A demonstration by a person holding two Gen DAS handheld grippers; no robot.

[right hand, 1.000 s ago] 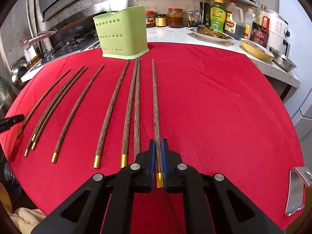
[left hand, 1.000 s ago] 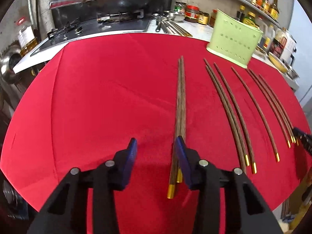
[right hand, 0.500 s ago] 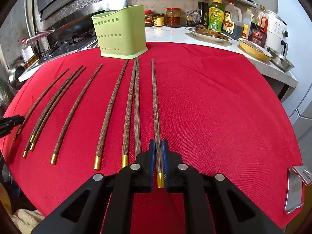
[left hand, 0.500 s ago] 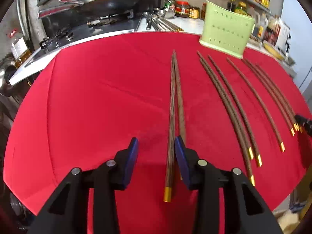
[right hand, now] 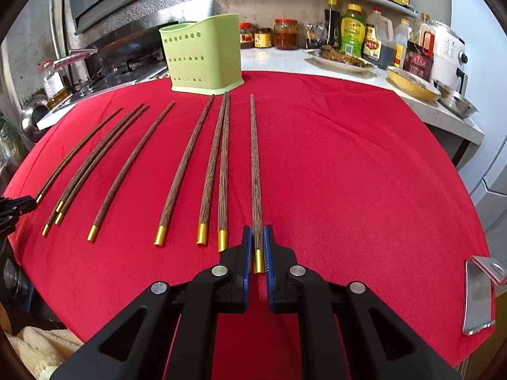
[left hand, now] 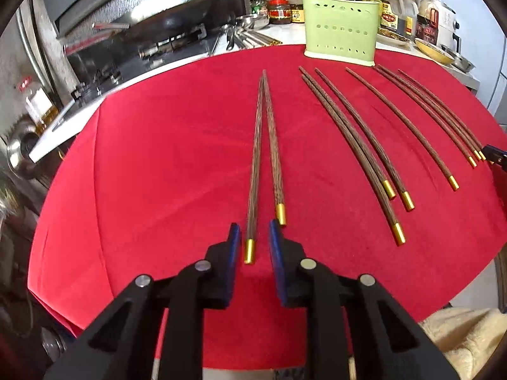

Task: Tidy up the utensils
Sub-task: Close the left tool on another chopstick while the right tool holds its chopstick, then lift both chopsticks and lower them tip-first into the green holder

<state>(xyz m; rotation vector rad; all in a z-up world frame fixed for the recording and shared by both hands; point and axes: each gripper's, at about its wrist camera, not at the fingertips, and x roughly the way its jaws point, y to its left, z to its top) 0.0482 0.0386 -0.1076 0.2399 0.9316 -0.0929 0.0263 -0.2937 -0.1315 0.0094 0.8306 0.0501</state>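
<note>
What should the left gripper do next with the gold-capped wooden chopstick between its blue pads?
Probably finish closing. The left gripper, jaws just narrowing, straddles the leftmost gold-capped wooden chopstick with gaps still visible beside it. The right gripper is already shut on the rightmost chopstick.

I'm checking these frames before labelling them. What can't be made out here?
- Green utensil holder: its inside is hidden by its own wall in both views.
- Left gripper: its pads straddle a gold-capped chopstick; contact unclear.
- Bottle labels: too small to read, right wrist view.
</note>
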